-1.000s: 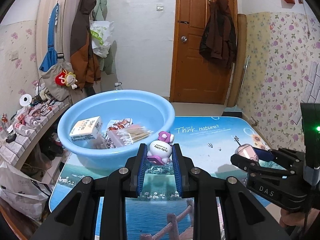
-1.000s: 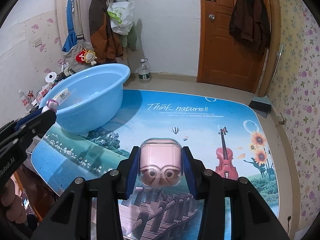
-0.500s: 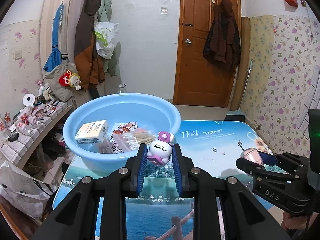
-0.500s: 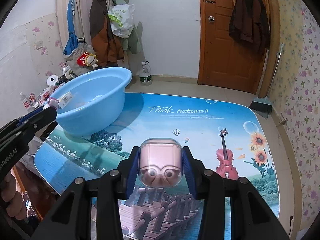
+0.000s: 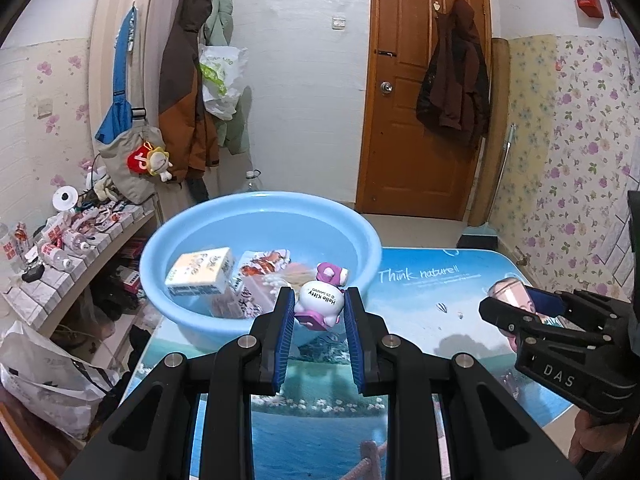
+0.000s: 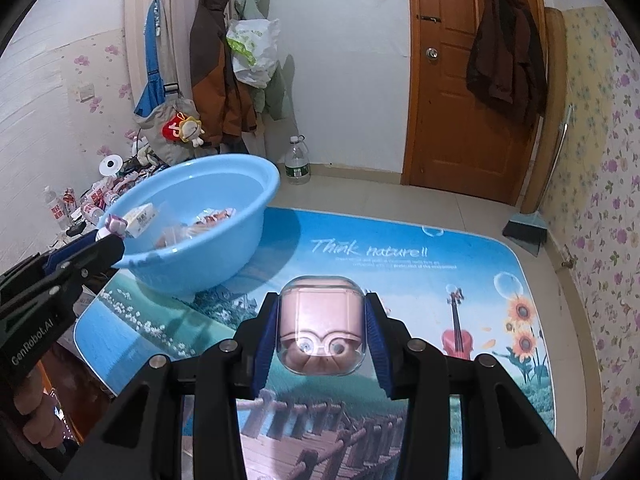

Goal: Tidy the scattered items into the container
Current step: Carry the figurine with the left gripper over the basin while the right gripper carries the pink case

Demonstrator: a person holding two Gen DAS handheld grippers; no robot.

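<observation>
Left wrist, toy [image 5: 320, 304] between jaws, beside basin [image 5: 360, 236]

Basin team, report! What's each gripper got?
Left gripper shut on Kitty toy, near basin rim. Right gripper shut on pink case, over mat. Path clear.

The round light-blue plastic basin [image 5: 256, 236] stands at the bench's [image 6: 400, 264] ten o'clock corner, its mouth open from above. A yellow-white carton [image 5: 200, 272] and a red-printed packet [image 5: 260, 276] fill its nine o'clock half; the three o'clock half lies bare. From twelve to four o'clock the printed bench top lies open.
</observation>
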